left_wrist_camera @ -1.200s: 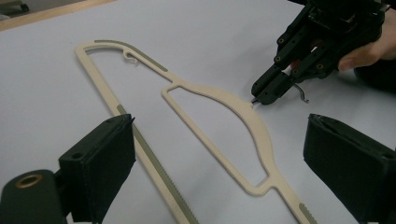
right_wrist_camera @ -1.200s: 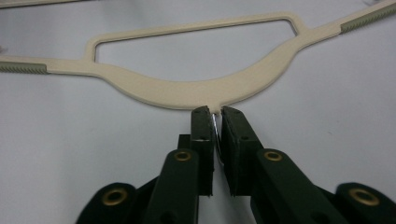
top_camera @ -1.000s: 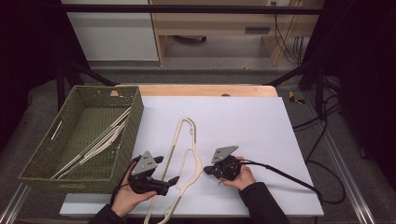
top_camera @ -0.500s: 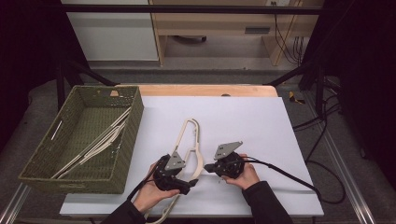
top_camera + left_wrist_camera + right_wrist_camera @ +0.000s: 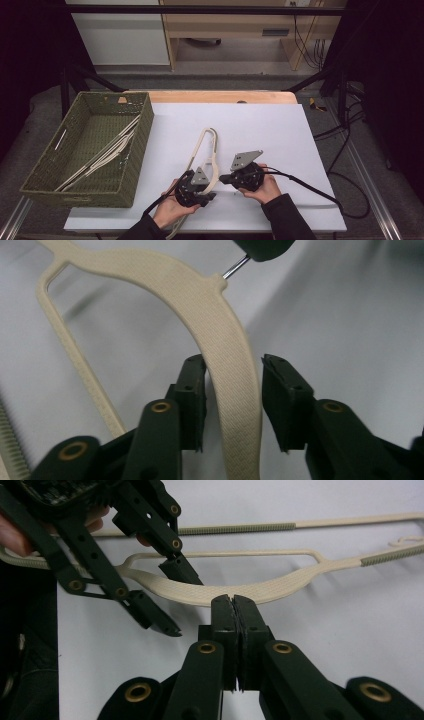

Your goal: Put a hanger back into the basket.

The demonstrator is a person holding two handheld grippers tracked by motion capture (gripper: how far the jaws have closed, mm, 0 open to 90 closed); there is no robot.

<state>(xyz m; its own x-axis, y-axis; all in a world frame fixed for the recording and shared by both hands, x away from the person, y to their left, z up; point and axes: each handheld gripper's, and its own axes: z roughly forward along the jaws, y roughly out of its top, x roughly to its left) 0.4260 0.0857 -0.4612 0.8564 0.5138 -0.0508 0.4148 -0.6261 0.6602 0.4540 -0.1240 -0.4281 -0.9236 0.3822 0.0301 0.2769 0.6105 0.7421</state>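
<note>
My right gripper (image 5: 234, 605) stays clenched on the hanger's (image 5: 225, 335) hook at centre frame while my left gripper's (image 5: 234, 390) jaws, just closing, straddle its arm ungripped.

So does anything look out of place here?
Nothing damaged or spilled. One cream hanger lies on the white table apart from those in the green basket; the left gripper has just been closing its jaws around it.

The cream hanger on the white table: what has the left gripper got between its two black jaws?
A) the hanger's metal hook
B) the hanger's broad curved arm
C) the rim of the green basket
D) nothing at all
B: in the left gripper view the hanger runs its broad curved arm up between the jaws of the left gripper, which have just been closing, a small gap still showing on one side.
</note>
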